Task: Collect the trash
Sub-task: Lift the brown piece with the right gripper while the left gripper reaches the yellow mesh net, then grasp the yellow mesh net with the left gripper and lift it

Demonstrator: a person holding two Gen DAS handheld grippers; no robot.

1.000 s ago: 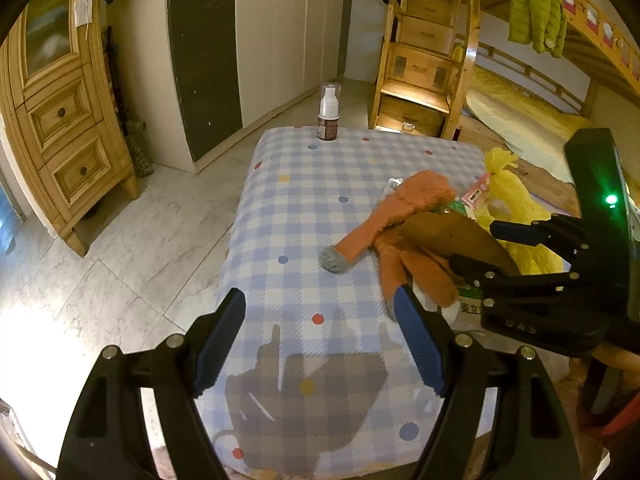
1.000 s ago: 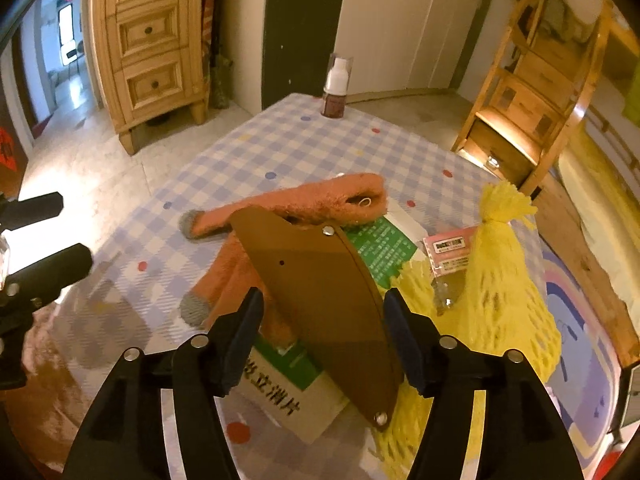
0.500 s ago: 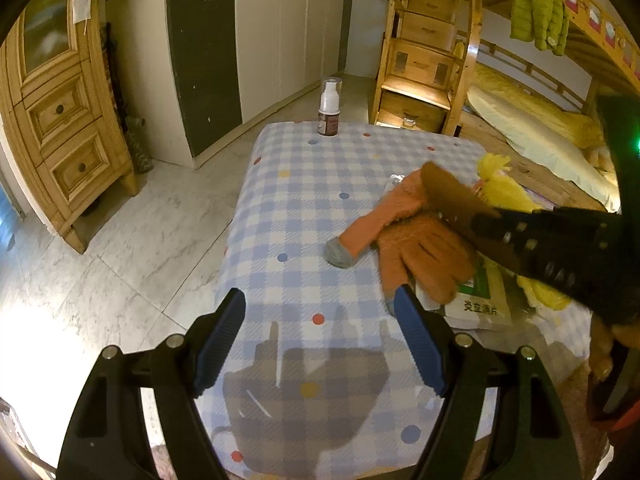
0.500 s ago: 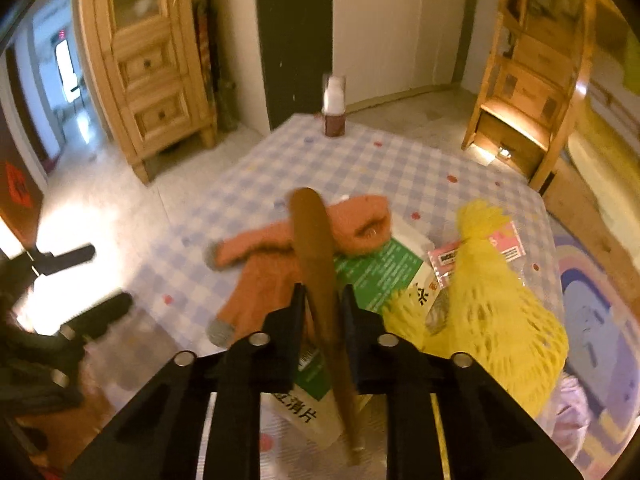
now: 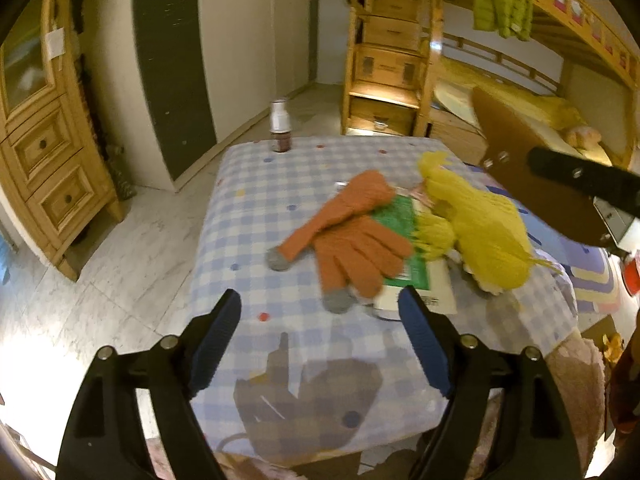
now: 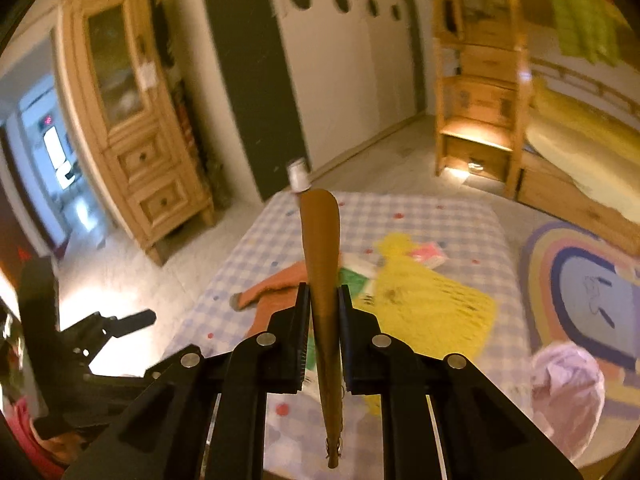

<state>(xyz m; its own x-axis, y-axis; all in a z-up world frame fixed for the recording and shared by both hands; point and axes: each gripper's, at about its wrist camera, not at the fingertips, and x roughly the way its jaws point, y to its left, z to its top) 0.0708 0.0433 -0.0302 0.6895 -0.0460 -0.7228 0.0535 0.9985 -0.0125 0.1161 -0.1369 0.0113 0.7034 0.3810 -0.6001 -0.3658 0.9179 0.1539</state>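
Your right gripper (image 6: 323,322) has its fingers pinched on the flat brown leathery flap with metal rivets (image 6: 320,264), lifted well above the checked surface (image 5: 256,216). It looks stiff and light, so a mid-edge hold should do. Your left gripper (image 5: 320,344) hangs with fingers spread, holding nothing. On the surface I count two orange knit gloves (image 5: 352,240), one yellow mesh bag (image 5: 480,224), soft and floppy, one green-and-white packet (image 5: 404,252) and one small bottle (image 5: 280,130).

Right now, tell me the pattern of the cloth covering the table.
The tablecloth is a blue-and-white check with scattered coloured dots, clearest in the left wrist view.
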